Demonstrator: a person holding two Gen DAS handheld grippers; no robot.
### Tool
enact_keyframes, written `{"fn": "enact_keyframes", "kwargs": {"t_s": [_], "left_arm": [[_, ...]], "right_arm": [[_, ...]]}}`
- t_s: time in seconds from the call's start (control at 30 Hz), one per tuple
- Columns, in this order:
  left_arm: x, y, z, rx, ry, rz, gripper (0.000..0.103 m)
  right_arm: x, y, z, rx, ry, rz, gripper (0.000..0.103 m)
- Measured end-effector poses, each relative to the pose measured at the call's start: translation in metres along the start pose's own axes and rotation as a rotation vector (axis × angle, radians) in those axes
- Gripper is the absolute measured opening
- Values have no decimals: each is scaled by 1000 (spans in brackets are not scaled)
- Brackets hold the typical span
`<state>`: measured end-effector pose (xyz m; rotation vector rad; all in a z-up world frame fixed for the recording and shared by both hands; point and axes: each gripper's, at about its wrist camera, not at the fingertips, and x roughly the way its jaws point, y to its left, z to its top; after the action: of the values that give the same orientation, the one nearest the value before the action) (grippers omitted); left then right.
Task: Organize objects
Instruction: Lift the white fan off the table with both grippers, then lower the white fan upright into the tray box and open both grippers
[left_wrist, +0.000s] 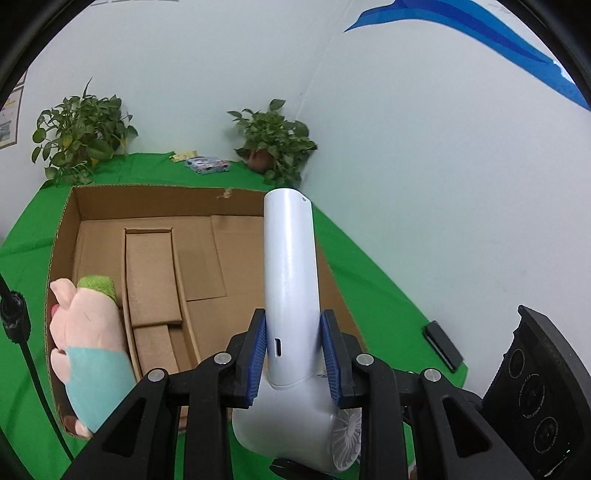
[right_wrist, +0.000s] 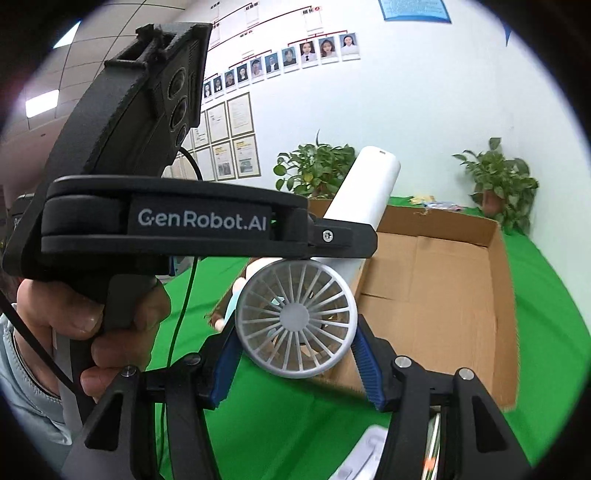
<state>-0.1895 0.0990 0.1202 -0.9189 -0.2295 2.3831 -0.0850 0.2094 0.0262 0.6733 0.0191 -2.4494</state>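
My left gripper (left_wrist: 293, 354) is shut on the handle of a white handheld fan (left_wrist: 290, 280), handle pointing away, fan head near the camera, over the near right corner of an open cardboard box (left_wrist: 147, 197). A pink plush pig (left_wrist: 90, 332) lies in the box's left near corner. In the right wrist view my right gripper (right_wrist: 295, 356) is open, its blue pads (right_wrist: 227, 356) on either side of the fan's round grille (right_wrist: 295, 325), which sits between them; contact is unclear. The left gripper body (right_wrist: 177, 221) holds the fan there.
The box holds loose cardboard inserts (left_wrist: 151, 273) and stands on a green cloth (left_wrist: 369, 280). Two potted plants (left_wrist: 275, 140) and a small printed packet (left_wrist: 207, 165) sit at the back by the wall. A black flat object (left_wrist: 442, 346) lies on the cloth at right.
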Motion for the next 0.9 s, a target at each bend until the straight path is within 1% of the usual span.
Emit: {"fn": "enact_keyframes", "kwargs": {"t_s": [0.07,0.13,0.27,0.4,0.57,0.63,0.7,0.77,0.83,0.87,0.9], "left_arm": [[16,5,7,-2,29,34,25],[43,13,13,-16,68,63,25],[101,34,4,-33,145,116,25],[147,50,-4,-42,206,167,25],[192,64,-26,-62,286,239,25],[205,64,-33,-57,307,271,25],[213,61,-42,-69,329,283,25],[225,56,-45,-57,351,316,25],[239,54,-51,-48,387,349,26],[244,56,-54,-66,401,342,26],[248,56,-51,-60,397,354,26]], "right_arm": [[14,-12,3,21,17,27,55],[30,-28,3,51,40,60,55],[62,-60,-3,128,98,120,55],[93,-91,-14,186,160,185,55],[128,-120,-30,245,252,273,55],[133,-119,-40,269,287,298,56],[139,-126,-46,292,312,304,56],[140,-133,-50,314,333,307,56],[138,-137,-53,315,354,290,56],[137,-139,-54,306,362,277,56],[135,-140,-55,298,372,262,56]]}}
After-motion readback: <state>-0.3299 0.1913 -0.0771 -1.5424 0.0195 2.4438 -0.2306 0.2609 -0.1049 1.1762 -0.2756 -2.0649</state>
